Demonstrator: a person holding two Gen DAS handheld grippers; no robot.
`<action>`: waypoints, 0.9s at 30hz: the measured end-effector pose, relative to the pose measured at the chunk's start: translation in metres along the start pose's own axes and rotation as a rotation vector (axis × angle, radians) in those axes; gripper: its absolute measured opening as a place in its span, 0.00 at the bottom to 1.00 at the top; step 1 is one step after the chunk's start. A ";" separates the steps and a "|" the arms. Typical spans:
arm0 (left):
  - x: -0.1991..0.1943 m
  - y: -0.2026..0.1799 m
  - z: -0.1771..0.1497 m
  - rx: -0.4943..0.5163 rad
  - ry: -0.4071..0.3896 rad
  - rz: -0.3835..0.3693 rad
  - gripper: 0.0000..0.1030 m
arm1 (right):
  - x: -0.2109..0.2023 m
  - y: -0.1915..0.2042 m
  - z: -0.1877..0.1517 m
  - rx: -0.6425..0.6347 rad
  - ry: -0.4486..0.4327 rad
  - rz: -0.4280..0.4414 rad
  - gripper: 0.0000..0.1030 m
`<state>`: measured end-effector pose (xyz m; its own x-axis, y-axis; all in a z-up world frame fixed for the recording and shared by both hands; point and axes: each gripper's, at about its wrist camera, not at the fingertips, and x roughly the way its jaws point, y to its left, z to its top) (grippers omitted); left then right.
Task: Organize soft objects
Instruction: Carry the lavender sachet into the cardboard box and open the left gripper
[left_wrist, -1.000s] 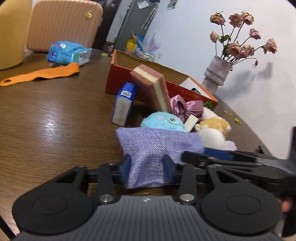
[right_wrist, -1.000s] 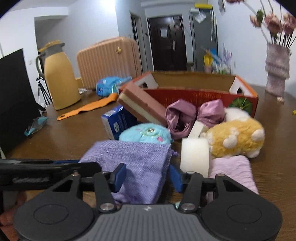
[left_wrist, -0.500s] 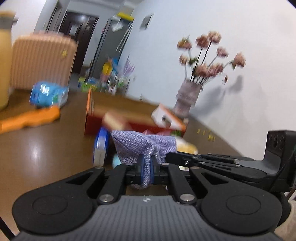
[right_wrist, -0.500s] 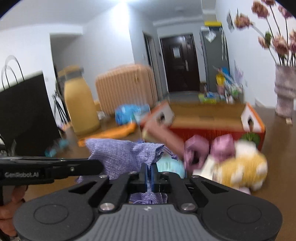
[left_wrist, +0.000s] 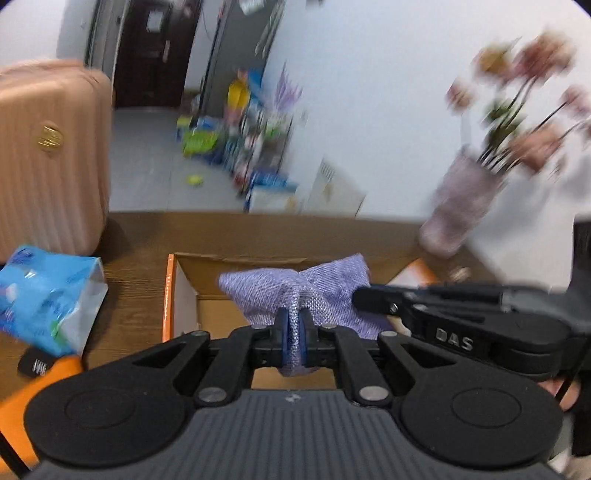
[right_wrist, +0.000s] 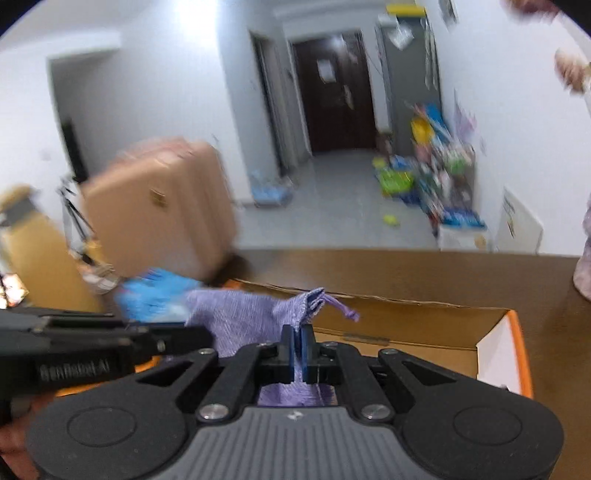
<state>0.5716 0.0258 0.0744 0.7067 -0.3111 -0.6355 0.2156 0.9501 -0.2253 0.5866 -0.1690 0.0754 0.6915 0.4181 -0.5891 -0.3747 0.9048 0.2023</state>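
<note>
A purple woven cloth pouch (left_wrist: 325, 291) hangs between both grippers. My left gripper (left_wrist: 294, 325) is shut on its left part, and my right gripper (right_wrist: 298, 339) is shut on its right part (right_wrist: 258, 317). Both hold the pouch in the air above an open cardboard box with an orange rim (left_wrist: 168, 295); the box also shows in the right wrist view (right_wrist: 406, 325). The other soft toys are out of view.
A blue tissue pack (left_wrist: 44, 295) and an orange strip (left_wrist: 22, 402) lie left of the box. A vase of dried roses (left_wrist: 465, 199) stands at the back right. A pink suitcase (left_wrist: 48, 155) stands beyond the table's far edge.
Both grippers closed on the pouch, lifted it off the table and carried it forward over the box. The pile of toys has dropped out of view.
</note>
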 end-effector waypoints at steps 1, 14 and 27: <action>0.019 0.003 0.004 -0.007 0.021 0.056 0.07 | 0.024 -0.005 0.005 0.012 0.030 -0.016 0.03; 0.010 0.007 0.011 0.092 0.003 0.176 0.47 | 0.059 -0.026 0.010 0.095 0.119 -0.034 0.35; -0.166 -0.031 -0.058 0.105 -0.162 0.239 0.81 | -0.170 -0.048 -0.032 0.067 -0.092 -0.116 0.56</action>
<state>0.4085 0.0462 0.1436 0.8424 -0.0792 -0.5330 0.0933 0.9956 -0.0006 0.4674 -0.2857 0.1410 0.7827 0.3135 -0.5377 -0.2491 0.9495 0.1910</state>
